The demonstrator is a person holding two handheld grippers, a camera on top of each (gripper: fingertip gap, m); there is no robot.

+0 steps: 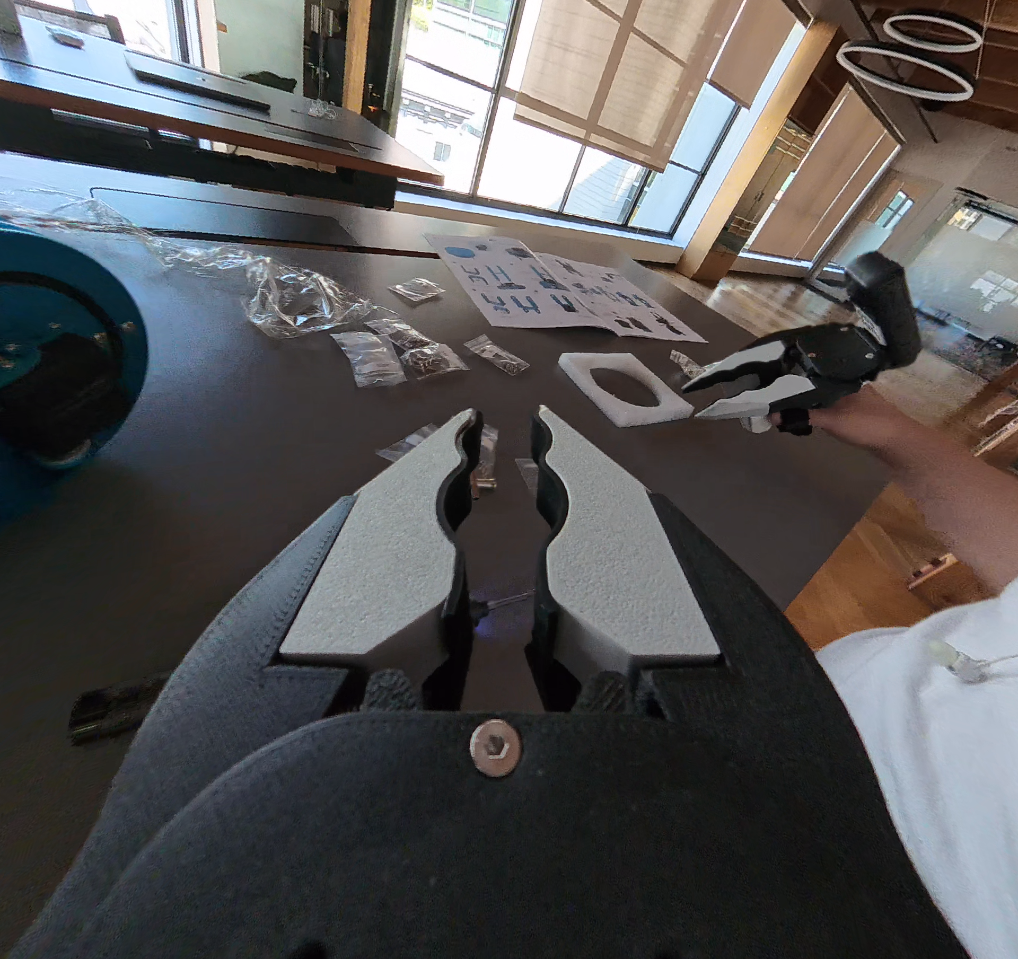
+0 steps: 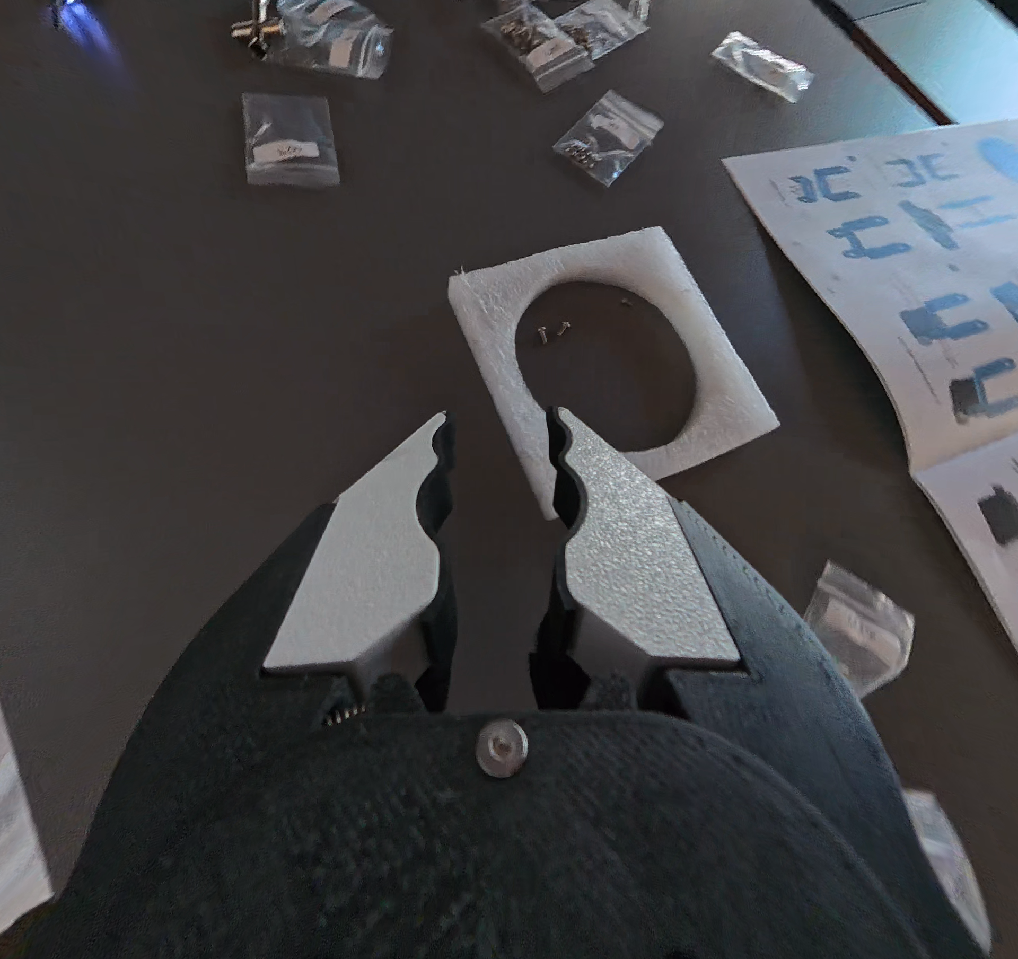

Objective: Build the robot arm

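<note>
My left gripper (image 1: pixel 505 419) is open and empty, held above the dark table (image 1: pixel 220 437). Between its fingers I see small clear bags (image 1: pixel 407 445) and loose metal standoffs (image 1: pixel 485 483) lying on the table below. My right gripper (image 2: pixel 500 419) is open and empty, hovering just over the near edge of a white foam square with a round hole (image 2: pixel 710 376). Three tiny screws (image 2: pixel 551 331) lie inside the hole. The right gripper also shows in the left wrist view (image 1: pixel 702 398), next to the foam square (image 1: pixel 584 376).
Several small clear bags of hardware (image 2: pixel 291 139) (image 1: pixel 385 354) lie across the table. A printed instruction sheet (image 1: pixel 551 288) (image 2: pixel 881 271) lies beyond the foam. A blue round device (image 1: pixel 60 360) stands at the left, with crumpled clear plastic (image 1: pixel 297 293) beside it. A screwdriver (image 1: pixel 496 602) lies under my left gripper. Some 35 centimeters of space lies between my two pairs of fingers.
</note>
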